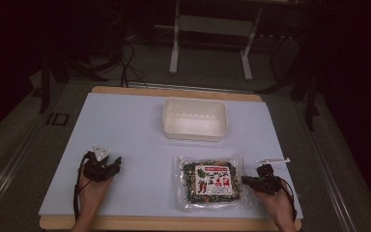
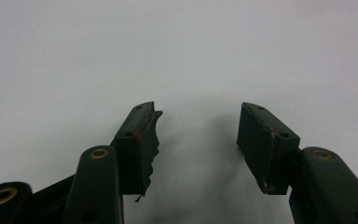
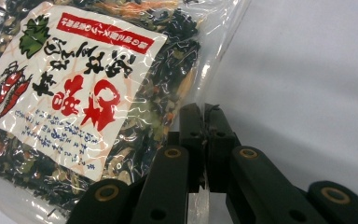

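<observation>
A clear bag of dried dark greens with a white and red label (image 1: 210,182) lies flat on the pale table mat (image 1: 135,130), near the front right. In the right gripper view the bag (image 3: 74,93) spreads to the left, and its clear side edge runs in between the jaws. My right gripper (image 1: 244,180) (image 3: 205,114) is shut on that plastic edge at the bag's right side. My left gripper (image 1: 117,162) (image 2: 198,126) rests at the front left with its jaws wide apart over bare mat, holding nothing.
An empty white rectangular tray (image 1: 166,121) stands at the back centre of the mat. A thin white stick-like piece (image 1: 273,160) lies just behind my right gripper. Beyond the table stands a white metal frame (image 1: 175,43) on a dark floor.
</observation>
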`<state>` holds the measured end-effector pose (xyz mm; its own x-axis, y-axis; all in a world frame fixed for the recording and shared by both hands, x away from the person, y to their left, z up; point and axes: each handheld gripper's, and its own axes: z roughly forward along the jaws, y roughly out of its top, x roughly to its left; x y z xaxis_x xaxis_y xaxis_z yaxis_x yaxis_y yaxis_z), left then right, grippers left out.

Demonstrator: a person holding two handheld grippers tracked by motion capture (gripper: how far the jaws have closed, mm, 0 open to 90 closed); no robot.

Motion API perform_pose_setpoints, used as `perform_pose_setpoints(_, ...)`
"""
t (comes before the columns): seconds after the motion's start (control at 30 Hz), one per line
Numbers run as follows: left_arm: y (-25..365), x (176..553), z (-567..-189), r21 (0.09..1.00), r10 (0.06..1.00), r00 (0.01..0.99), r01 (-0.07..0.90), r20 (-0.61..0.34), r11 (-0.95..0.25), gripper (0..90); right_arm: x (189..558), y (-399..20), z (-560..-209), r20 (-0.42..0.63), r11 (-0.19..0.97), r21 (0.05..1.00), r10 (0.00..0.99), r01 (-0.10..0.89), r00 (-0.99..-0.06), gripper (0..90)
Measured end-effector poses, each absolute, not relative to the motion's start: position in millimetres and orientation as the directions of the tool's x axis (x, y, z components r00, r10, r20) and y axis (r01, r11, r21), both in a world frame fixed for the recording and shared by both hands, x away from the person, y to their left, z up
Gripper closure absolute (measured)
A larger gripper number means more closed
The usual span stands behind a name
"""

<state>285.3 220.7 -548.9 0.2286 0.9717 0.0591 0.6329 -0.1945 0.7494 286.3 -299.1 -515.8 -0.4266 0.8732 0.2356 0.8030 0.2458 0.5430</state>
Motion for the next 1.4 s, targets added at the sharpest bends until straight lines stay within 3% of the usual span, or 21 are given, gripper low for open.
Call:
perform_pose_setpoints(0.77,221,285,-549,0.751,0.972,0.231,0.631,0.054,-0.192,47.3,304,-291,-483,0.194,0.287,0.624,0.844,0.727,-0.5,89.3)
perform_pose_setpoints(1.4,221,285,-549,0.751,0.972,0.231,0.632,0.05,-0.189,47.3,321,-273,-447,0.092,0.383,0.659,0.813,0.647,-0.575,89.4)
